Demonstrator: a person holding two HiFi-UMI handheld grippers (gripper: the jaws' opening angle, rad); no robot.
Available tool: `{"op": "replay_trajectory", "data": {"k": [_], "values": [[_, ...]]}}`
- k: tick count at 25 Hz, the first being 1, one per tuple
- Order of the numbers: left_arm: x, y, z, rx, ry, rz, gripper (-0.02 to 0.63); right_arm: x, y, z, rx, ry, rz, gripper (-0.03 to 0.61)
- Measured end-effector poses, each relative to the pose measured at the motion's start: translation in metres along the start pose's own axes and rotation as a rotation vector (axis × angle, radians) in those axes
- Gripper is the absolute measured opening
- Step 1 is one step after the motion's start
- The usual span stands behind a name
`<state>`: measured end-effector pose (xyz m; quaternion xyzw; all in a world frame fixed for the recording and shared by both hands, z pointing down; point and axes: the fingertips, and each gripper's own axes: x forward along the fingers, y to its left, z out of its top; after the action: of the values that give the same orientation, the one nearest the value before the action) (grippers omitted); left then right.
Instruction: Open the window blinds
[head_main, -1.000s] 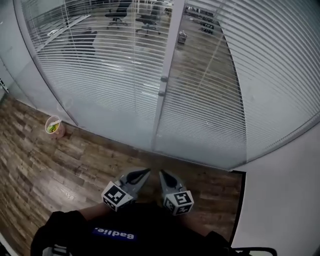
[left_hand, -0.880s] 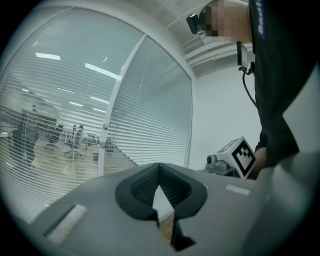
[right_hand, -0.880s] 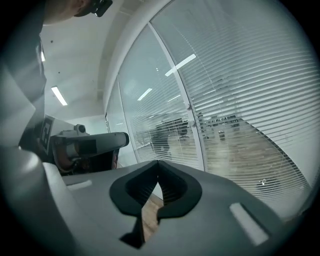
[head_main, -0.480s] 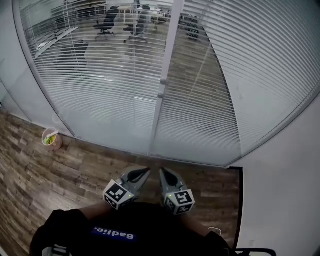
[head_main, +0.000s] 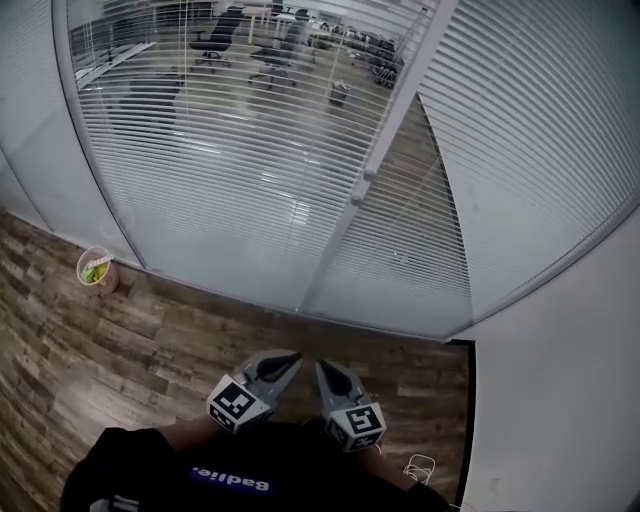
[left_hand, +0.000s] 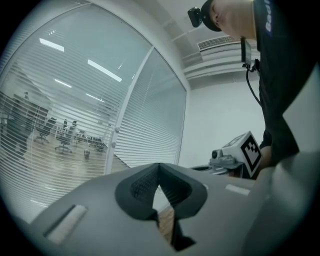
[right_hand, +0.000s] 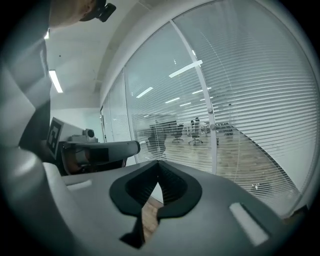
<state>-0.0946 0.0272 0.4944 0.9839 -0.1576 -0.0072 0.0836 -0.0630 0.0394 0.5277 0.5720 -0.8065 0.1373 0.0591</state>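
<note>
White slatted blinds (head_main: 230, 170) hang behind a curved glass wall, their slats partly tilted so an office shows through. More blinds (head_main: 530, 150) cover the right-hand pane. A white post (head_main: 365, 185) with two small knobs divides the panes, and a thin cord (head_main: 420, 215) hangs just right of it. My left gripper (head_main: 290, 358) and right gripper (head_main: 322, 366) are side by side close to my body, both shut and empty, well short of the glass. In the left gripper view the shut jaws (left_hand: 159, 167) face the blinds (left_hand: 150, 125); the right gripper (right_hand: 159, 165) does the same.
A small cup (head_main: 95, 270) with something green in it stands on the wood floor by the glass at the left. A white wall (head_main: 560, 400) closes the right side. A bit of white wire (head_main: 420, 468) lies on the floor near it. Office chairs (head_main: 215, 40) stand beyond the glass.
The whole view has shifted: the dividing post now sits further right and leans, the cup has drifted left, and the white wire has come into view. Both grippers stay shut, side by side.
</note>
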Motion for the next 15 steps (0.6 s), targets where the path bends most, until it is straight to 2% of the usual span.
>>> {"op": "replay_trajectory", "data": {"k": [6,9,15], "values": [[-0.010,0.003,0.009,0.031,-0.037,0.036,-0.002,0.005,0.003,0.013,-0.025,-0.049,0.025,0.002],[-0.008,0.001,0.012,0.034,-0.048,0.057,-0.002,0.000,0.005,0.020,-0.071,-0.059,0.054,0.002],[0.014,-0.016,0.014,0.046,-0.041,0.029,-0.002,-0.013,-0.016,0.029,-0.105,-0.082,0.043,0.002]]}}
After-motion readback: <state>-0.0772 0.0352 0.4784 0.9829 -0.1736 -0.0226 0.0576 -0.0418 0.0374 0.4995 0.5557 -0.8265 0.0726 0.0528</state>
